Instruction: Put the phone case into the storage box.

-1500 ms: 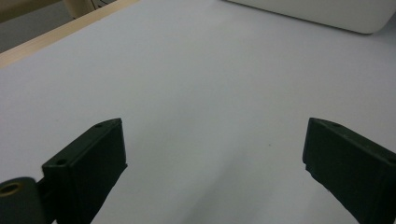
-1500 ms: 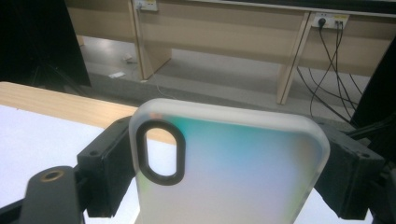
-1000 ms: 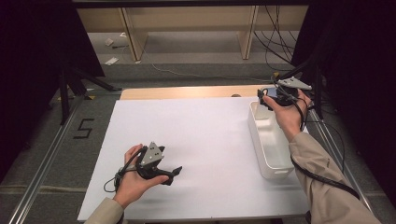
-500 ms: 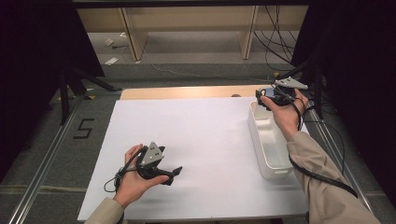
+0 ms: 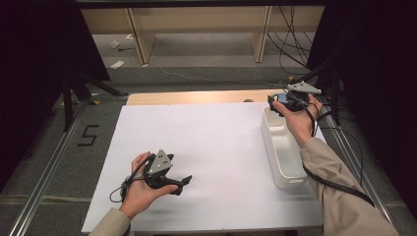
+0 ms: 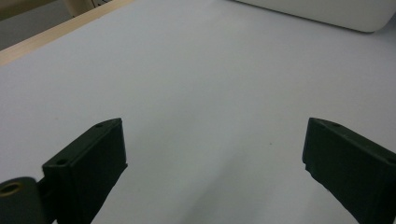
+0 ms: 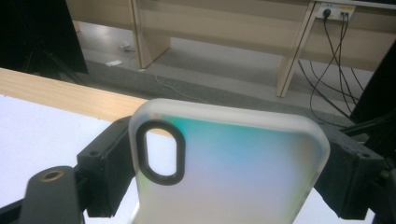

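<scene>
Phone case (image 7: 229, 163), frosted w/ oval cutout, clamped in right tool (image 7: 224, 161); left tool (image 6: 212, 172) wide.

The phone case (image 7: 229, 163) looks like frosted, translucent plastic with a soft matt sheen, tinted pale green to pink, and its camera cut-out is rimmed in darker, smoother plastic. The jaws of the right gripper (image 7: 224, 172) and left gripper (image 6: 215, 172) look like matt black plastic. The bin (image 5: 268, 130) at the right edge is smooth white plastic, slightly glossy. The table (image 5: 206, 142) carries a matt white sheet, with bare pale wood along its far edge.
</scene>
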Demonstrator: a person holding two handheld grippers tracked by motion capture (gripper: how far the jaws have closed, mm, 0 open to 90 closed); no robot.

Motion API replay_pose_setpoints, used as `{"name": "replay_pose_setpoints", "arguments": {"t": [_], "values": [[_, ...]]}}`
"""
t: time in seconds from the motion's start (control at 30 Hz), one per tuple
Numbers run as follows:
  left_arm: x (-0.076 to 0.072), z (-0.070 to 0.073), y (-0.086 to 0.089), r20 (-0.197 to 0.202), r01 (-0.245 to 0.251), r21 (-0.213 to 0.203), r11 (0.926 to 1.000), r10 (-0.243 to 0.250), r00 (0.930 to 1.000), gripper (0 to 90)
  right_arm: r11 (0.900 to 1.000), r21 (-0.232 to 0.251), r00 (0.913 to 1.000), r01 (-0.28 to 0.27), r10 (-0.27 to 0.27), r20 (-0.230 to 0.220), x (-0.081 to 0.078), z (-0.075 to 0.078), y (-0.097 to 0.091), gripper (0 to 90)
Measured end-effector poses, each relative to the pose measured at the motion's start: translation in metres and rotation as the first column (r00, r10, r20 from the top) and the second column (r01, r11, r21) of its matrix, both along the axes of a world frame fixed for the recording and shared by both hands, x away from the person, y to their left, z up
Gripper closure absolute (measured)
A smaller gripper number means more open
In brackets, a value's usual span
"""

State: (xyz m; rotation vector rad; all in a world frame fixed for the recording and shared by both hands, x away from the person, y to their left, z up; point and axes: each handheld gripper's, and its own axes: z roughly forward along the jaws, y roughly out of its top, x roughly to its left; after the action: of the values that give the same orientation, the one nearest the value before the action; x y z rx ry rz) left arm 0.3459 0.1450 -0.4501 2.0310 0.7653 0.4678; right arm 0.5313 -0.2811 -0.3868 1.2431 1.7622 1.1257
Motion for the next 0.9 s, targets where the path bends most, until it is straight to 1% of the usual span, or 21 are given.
{"name": "replay_pose_setpoints", "arguments": {"t": [0.37, 0.9], "values": [[0.0, 0.0, 0.0, -0.001, 0.002, 0.0, 1.0, -0.002, 1.0, 5.4, 1.0, -0.002, 0.9999, 0.003, -0.003, -0.011, 0.004, -0.004, 0.001, 17.9], [0.0, 0.0, 0.0, 0.0, 0.002, 0.0, 1.0, -0.002, 1.0, 5.4, 0.9998, -0.016, 0.9992, 0.008, -0.008, -0.039, 0.012, -0.017, 0.002, 17.8]]}}
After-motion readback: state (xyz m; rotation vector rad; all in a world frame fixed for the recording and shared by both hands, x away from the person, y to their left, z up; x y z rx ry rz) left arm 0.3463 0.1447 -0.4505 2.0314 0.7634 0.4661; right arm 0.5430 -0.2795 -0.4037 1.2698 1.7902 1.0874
